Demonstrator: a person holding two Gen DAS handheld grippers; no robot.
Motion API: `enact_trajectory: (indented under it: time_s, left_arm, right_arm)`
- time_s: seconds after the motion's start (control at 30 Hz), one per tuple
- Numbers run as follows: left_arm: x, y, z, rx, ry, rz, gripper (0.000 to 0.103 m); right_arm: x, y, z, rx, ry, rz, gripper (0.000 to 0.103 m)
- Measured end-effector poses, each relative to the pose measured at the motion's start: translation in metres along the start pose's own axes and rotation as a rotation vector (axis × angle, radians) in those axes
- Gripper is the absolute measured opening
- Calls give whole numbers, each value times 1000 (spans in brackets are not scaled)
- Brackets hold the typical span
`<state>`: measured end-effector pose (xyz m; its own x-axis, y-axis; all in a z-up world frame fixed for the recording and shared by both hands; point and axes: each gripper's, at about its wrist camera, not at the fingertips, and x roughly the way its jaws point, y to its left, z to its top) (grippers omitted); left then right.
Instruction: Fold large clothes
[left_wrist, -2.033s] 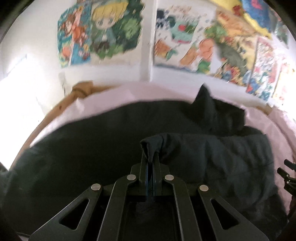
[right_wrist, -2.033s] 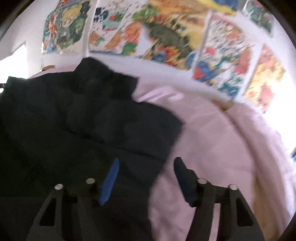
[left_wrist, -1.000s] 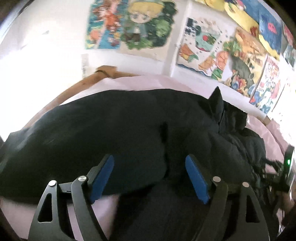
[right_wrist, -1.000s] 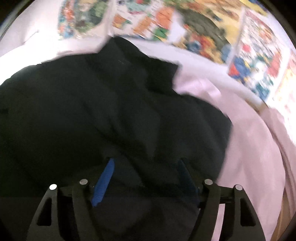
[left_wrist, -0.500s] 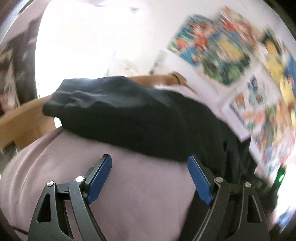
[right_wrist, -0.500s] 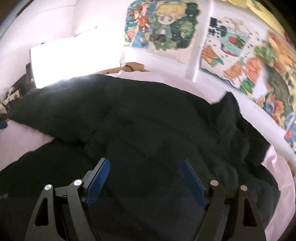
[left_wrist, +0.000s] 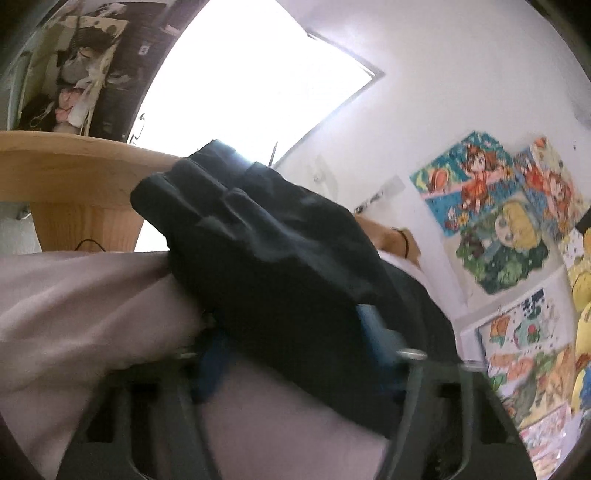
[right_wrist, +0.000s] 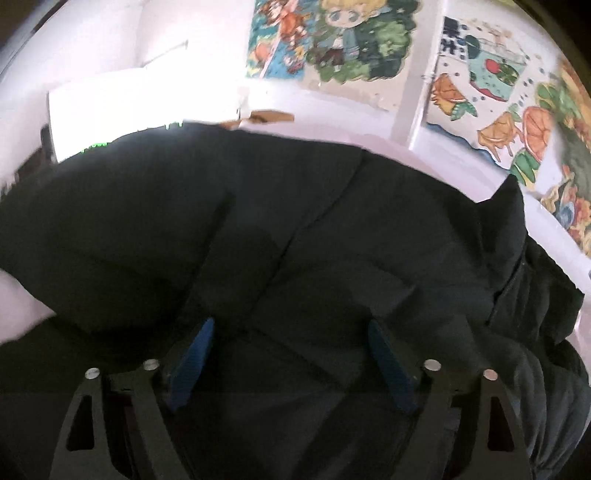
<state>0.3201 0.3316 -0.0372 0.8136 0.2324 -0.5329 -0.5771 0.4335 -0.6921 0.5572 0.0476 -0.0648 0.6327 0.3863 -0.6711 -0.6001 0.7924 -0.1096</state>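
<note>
A large black padded jacket (right_wrist: 295, 229) is spread over a pink bedsheet (left_wrist: 74, 302). In the left wrist view, which is rolled and blurred, one thick end of the jacket (left_wrist: 266, 251) runs across the sheet near the bed's corner. My left gripper (left_wrist: 293, 343) straddles that end, its jaws closing with the fabric between the blue pads (left_wrist: 375, 330). My right gripper (right_wrist: 291, 360) hovers over the jacket's middle. Its jaws are opening wide and its blue pads (right_wrist: 194, 350) hold nothing. The jacket's collar (right_wrist: 506, 221) sticks up at the right.
A wooden bed frame (left_wrist: 74, 173) borders the sheet at the left, under a bright window (left_wrist: 240, 85). Cartoon posters (right_wrist: 332, 37) cover the white wall behind the bed. A cluttered shelf (left_wrist: 66, 74) stands beyond the frame.
My left gripper let go of a fold, then swung left and rolled to the jacket's end by the bed frame. My right gripper moved left from the jacket's edge to its middle and spread wider.
</note>
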Motion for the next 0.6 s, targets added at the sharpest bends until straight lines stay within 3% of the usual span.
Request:
enact_trajectory:
  time_s: [0.03,0.1,0.2,0.43,0.6]
  left_arm:
    - [0,2,1,-5,-3,-8,27]
    - [0,4,4,-1,2,-36,15]
    - [-7,-3,6,52,-18,-65,6]
    - [-33,-35,4,221,-116,-109,4]
    - [-59,-90,-2,368,-186,-214,4]
  right_arm:
    - [4,1,-1,-7,7,-11,88]
    - [10,4,-6,-16,16,-31,89]
    - [17,2,-12,-15,27,-28,90]
    - [-12,-25,-16,39,-18,24,91]
    - [-53,-64,-10,154,-64,80,91]
